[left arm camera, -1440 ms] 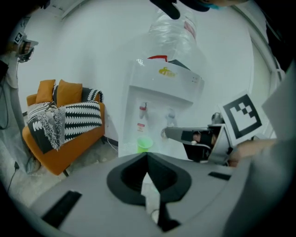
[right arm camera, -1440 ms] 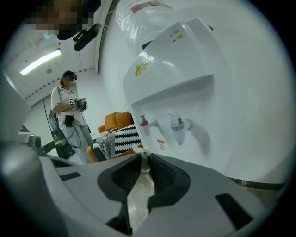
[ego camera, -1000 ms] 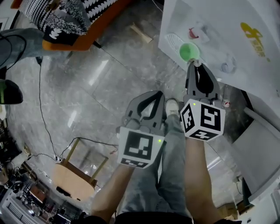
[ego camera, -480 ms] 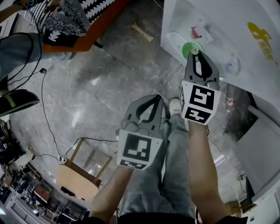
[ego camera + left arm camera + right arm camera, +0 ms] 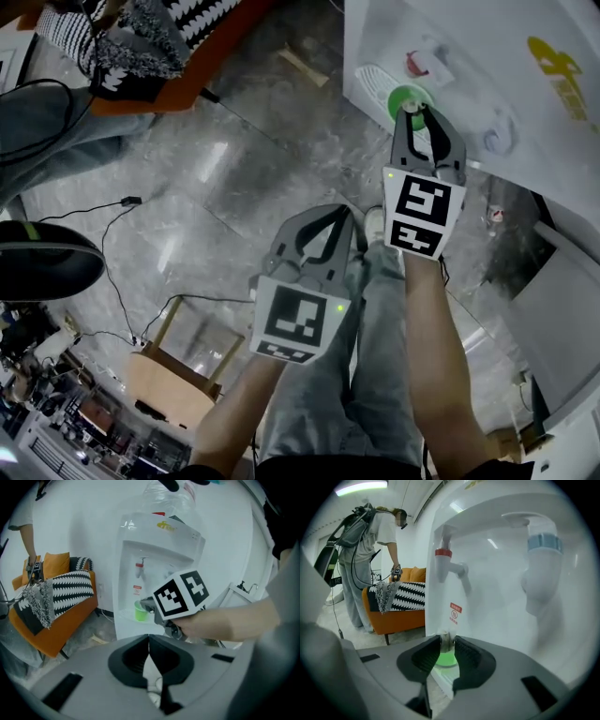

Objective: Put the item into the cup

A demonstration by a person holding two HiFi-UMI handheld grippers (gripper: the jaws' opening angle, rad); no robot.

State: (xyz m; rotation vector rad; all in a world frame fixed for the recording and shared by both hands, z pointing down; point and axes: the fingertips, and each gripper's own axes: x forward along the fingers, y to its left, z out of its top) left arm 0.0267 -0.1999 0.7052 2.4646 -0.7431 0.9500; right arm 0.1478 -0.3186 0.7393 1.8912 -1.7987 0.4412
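Note:
A green cup [image 5: 406, 97] stands on the drip tray of a white water dispenser [image 5: 487, 56], under its red tap [image 5: 443, 552]. My right gripper [image 5: 412, 111] hovers right above the cup [image 5: 446, 659]. Its jaws are opening, with a small greyish item [image 5: 446, 641] between the tips, over the cup's mouth. In the left gripper view the cup [image 5: 139, 611] shows beside the right gripper [image 5: 144, 604]. My left gripper [image 5: 337, 212] hangs lower, above the floor, shut with nothing in it.
A blue tap [image 5: 543, 543] sits to the right of the red one. An orange sofa [image 5: 401, 611] with a black-and-white throw stands to the left, a person [image 5: 370, 559] beside it. A wooden stool [image 5: 164, 370] and cables [image 5: 98, 234] lie on the marble floor.
The right gripper has moved a little further over the cup and its jaws have spread apart. The left gripper has stayed where it was.

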